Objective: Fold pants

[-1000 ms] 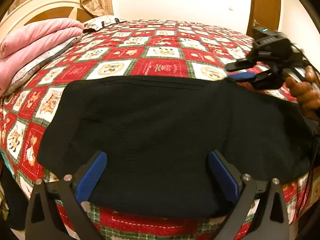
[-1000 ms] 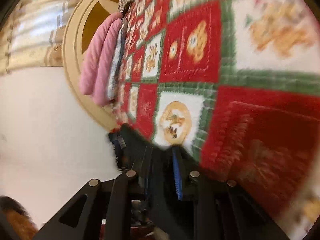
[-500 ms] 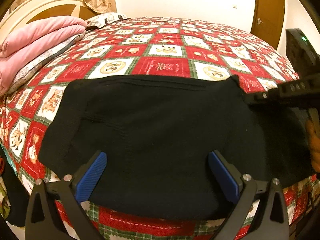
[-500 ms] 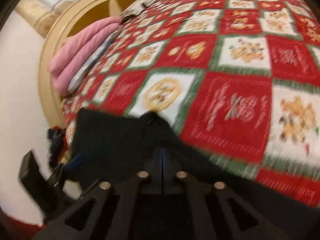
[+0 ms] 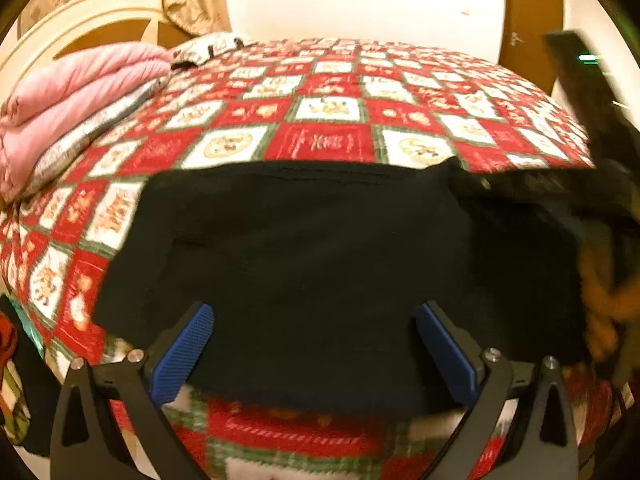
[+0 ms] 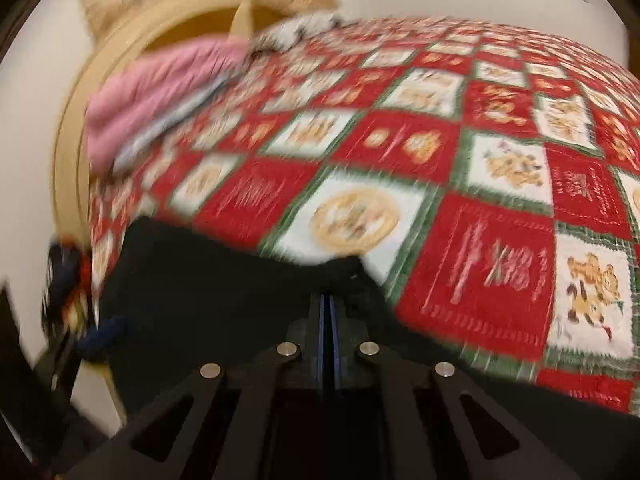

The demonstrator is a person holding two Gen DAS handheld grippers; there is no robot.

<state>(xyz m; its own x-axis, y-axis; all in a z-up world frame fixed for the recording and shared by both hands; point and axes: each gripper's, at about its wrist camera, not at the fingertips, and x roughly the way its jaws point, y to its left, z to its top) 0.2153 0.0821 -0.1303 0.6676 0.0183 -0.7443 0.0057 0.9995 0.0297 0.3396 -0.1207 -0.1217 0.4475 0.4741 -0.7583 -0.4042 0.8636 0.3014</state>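
Note:
The black pants lie folded across the near edge of a bed with a red, white and green patchwork quilt. My left gripper is open, its blue pads spread just above the pants' near part. My right gripper is shut on the far right corner of the pants and holds it slightly raised. In the left wrist view the right gripper's black body shows at the right edge, with a hand below it.
A folded pink duvet lies at the bed's left by a cream headboard. A brown door stands at the far right. Dark and red items hang off the bed's left edge.
My right gripper, still shut on the pants' corner, has rotated upright and shifted, lifting the corner. My left gripper stays open over the pants and has barely moved.

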